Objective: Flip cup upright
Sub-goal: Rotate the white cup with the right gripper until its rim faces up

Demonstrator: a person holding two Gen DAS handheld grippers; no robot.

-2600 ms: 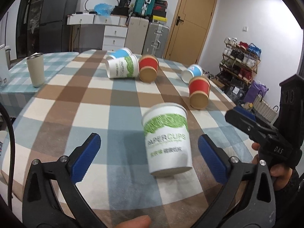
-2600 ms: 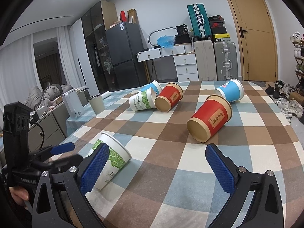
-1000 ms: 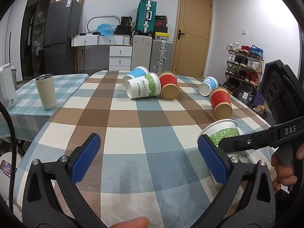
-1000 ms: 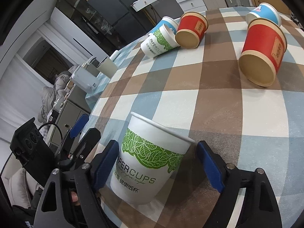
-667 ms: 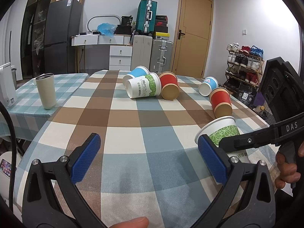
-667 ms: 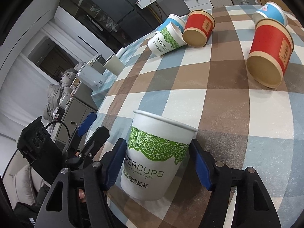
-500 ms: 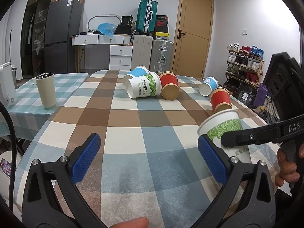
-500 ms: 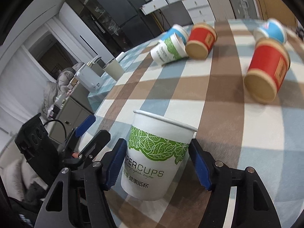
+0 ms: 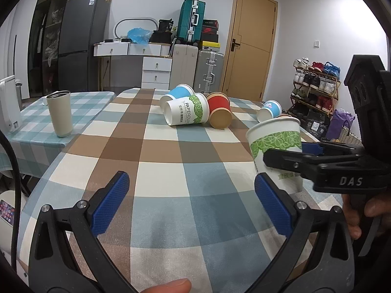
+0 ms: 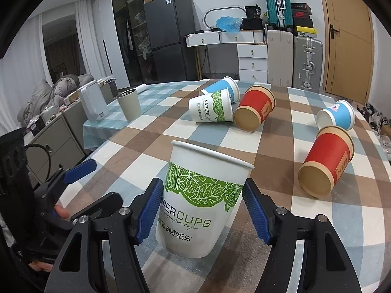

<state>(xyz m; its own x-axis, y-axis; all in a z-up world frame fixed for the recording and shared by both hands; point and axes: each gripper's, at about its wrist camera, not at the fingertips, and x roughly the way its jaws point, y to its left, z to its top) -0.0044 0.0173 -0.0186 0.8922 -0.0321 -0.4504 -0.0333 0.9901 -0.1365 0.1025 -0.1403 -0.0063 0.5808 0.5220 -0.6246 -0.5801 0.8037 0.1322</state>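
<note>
The checked table [image 10: 151, 131] carries every cup. Beyond the white leaf-print cup [image 10: 202, 200], a red cup [image 10: 326, 162] lies on its side to the right, and further back another red cup [image 10: 255, 107], a second leaf-print cup [image 10: 211, 108] and two blue cups [image 10: 226, 88] [image 10: 336, 117] lie tipped; their insides cannot be seen. The right tongs [image 10: 202, 210] are clamped on the leaf-print cup, mouth up, near the table's front edge. The left tongs [image 9: 193, 202] gape wide apart, holding nothing.
</note>
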